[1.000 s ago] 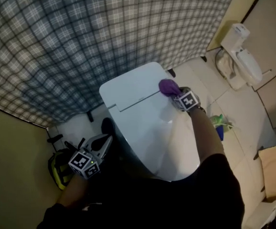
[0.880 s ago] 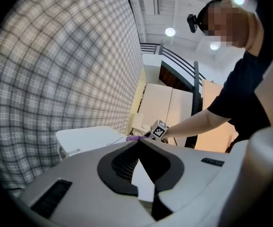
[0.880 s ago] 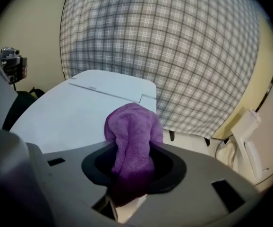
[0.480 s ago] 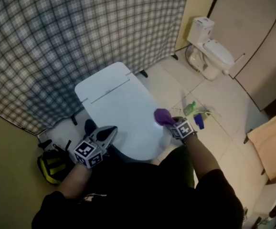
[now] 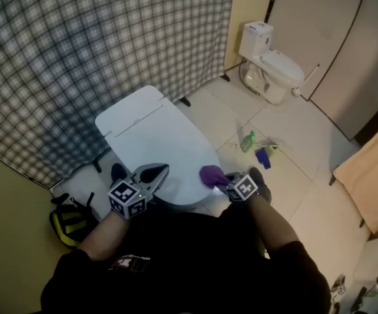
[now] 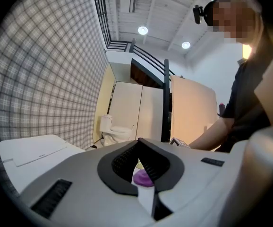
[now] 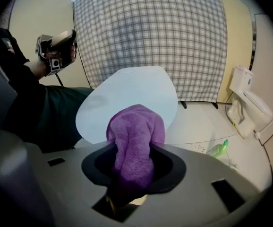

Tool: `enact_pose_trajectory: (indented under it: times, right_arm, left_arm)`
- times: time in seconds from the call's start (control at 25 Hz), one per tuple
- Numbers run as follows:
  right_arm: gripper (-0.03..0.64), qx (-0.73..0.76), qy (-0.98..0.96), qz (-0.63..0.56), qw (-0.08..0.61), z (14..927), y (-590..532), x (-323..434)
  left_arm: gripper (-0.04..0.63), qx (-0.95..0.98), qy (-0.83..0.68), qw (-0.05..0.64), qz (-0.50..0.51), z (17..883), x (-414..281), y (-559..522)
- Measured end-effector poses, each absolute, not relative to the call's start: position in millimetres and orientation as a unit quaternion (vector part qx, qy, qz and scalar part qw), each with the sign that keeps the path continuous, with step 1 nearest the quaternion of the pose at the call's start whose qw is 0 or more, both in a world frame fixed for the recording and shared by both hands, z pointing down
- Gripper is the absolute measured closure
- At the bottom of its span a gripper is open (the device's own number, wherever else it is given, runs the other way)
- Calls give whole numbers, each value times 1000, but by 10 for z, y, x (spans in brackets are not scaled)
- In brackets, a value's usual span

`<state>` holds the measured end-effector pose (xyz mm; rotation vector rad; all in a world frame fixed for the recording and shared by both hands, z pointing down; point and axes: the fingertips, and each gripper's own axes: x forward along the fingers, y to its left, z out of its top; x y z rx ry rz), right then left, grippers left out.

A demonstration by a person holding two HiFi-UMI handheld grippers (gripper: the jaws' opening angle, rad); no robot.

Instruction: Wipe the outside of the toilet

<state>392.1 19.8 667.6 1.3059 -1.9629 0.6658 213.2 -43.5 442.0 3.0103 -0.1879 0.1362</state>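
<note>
The right tongs (image 7: 134,167) are clenched on a purple cloth (image 7: 135,126). The right gripper view shows the cloth bunched between the jaws and bulging out past their tips, a grip that the head view hides behind the marker cube (image 5: 244,187). From the head view, the right tongs (image 5: 219,179) carry the cloth (image 5: 209,174) at the near rim of the closed white toilet (image 5: 153,139), about 4 o'clock of its top. Whether the cloth presses on the rim I cannot tell.

The left tongs (image 6: 137,144) are clenched on nothing. The left gripper view shows the jaw tips met, with only the cloth (image 6: 143,178) and a strip of white seen through the slit behind them. In the head view the left tongs (image 5: 156,171) sit over the toilet's 6 o'clock edge, near the cloth but apart from it.

Only the head view shows a yellow-and-black bag (image 5: 70,222) on the floor (image 5: 293,175) at 8 o'clock of the toilet. It alone also shows a blue thing (image 5: 263,157) just beside the green bottle (image 5: 247,140) at 3 o'clock. A plaid curtain (image 5: 78,44) hangs at 12 o'clock, and a second toilet (image 5: 267,61) stands well apart at 2 o'clock.
</note>
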Motion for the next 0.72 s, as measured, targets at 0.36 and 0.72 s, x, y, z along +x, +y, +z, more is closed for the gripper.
enact_pose_trajectory:
  times: [0.36,0.72]
  right_arm:
    - [474,556,-758,245,240,6055,-508,4213]
    - [471,579,-752,203,242,5512,-2443,4336]
  left_arm:
    - [589,988,-132,68,39,4385,1521,-940]
    - [589,966,-232,107,38,4696,600,-1676]
